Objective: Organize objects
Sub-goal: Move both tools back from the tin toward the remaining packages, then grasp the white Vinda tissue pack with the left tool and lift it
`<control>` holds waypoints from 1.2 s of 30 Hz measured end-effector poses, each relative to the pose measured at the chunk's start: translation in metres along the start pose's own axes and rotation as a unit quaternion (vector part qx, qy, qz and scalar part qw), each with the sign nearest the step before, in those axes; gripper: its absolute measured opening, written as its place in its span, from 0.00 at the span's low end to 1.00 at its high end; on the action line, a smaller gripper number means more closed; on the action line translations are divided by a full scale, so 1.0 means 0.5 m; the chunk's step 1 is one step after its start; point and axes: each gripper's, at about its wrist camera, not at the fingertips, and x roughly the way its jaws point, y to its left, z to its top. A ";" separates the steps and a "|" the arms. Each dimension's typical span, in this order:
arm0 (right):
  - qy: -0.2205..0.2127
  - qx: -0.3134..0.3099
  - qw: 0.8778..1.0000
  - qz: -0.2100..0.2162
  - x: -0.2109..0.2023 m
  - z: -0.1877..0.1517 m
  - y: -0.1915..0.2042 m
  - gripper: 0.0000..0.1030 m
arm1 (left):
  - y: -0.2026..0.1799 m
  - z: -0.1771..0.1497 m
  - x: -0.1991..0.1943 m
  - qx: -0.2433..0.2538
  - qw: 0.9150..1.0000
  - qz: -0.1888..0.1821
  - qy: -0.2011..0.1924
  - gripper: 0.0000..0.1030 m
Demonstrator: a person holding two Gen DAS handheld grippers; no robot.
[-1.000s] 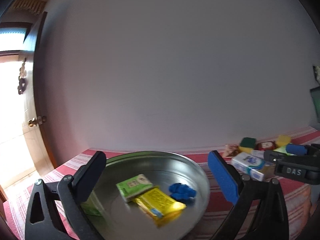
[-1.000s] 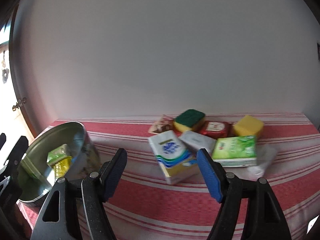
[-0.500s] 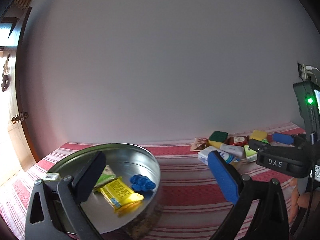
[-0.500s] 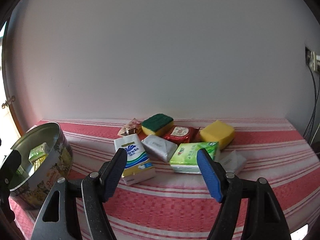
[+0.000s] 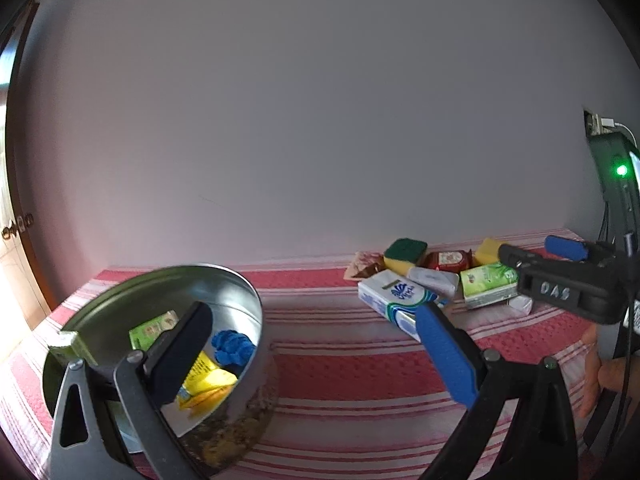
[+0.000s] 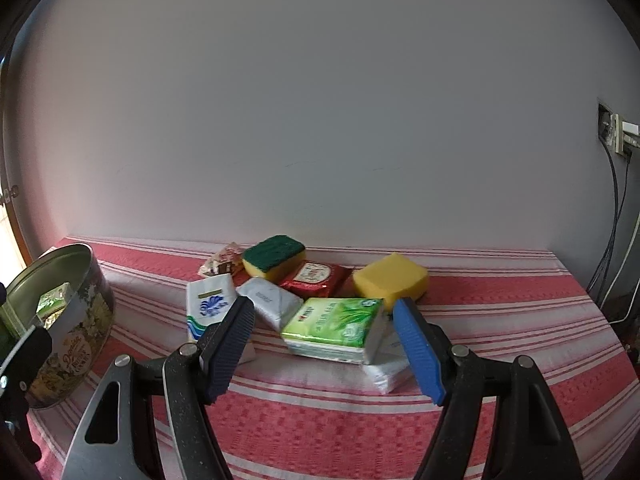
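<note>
i've got the right tongs [image 6: 324,344] apart and empty, low in the frame, with the green pack [image 6: 334,324] lying on the striped counter [image 6: 500,320] between their tips. behind it sit the blue pack [image 6: 208,304], two sponges and a red packet. the left tongs [image 5: 316,352] are also apart, empty, one finger over the tin [image 5: 236,292] at lower left, which holds packets

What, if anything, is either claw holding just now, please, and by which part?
Nothing is held. The right claw is open before the green pack; the left claw is open by the tin.
</note>
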 end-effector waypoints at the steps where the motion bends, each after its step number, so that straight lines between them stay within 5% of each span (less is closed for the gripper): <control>1: 0.001 0.005 1.000 -0.003 0.001 0.003 -0.009 0.72 | 0.000 0.001 0.003 -0.003 1.000 -0.002 0.003 1.00; 16: 0.004 0.115 0.992 -0.057 -0.003 0.018 -0.115 0.72 | -0.143 0.043 0.175 -0.001 0.994 -0.041 0.099 1.00; 21: 0.001 0.124 0.990 -0.062 -0.008 0.020 -0.119 0.72 | -0.174 0.045 0.243 -0.004 0.990 -0.015 0.139 1.00; 26: 0.011 0.131 0.989 -0.065 -0.001 0.019 -0.127 0.72 | -0.179 0.034 0.303 -0.021 0.979 -0.009 0.204 1.00; 30: 0.018 0.140 0.988 -0.064 0.006 0.017 -0.133 0.72 | -0.166 0.009 0.350 -0.050 0.959 -0.027 0.277 0.99; 34: 0.023 0.142 0.988 -0.062 0.016 0.014 -0.135 0.72 | -0.160 0.005 0.343 -0.052 0.960 -0.024 0.276 0.90; 36: 0.026 0.141 0.988 -0.062 0.021 0.012 -0.134 0.72 | -0.162 0.006 0.331 -0.049 0.963 -0.030 0.264 0.64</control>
